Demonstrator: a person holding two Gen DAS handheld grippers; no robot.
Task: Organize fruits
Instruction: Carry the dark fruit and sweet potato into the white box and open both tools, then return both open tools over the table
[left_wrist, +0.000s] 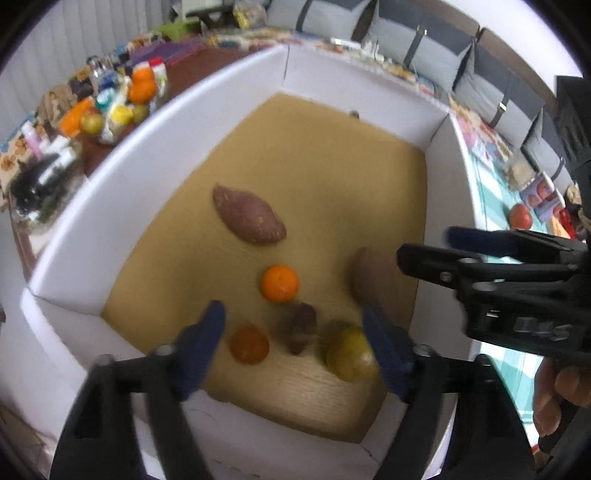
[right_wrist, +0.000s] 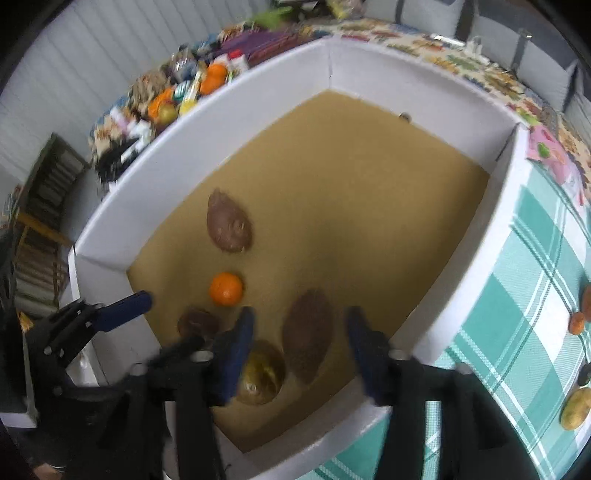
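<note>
Both tools (left_wrist: 291, 332) (right_wrist: 299, 325) spread empty above white box (left_wrist: 122, 155), sweet potatoes (left_wrist: 249, 216), oranges (left_wrist: 279, 283), green fruit (left_wrist: 349, 354) inside

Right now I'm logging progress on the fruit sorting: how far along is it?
Well underway, it seems. Already inside the white box: two sweet potatoes, two oranges, a small dark fruit and a yellow-green fruit. Nothing is in hand; the left tongs and right tongs both hang open above it. Left: produce on the checked cloth, including a yellowish piece.
</note>
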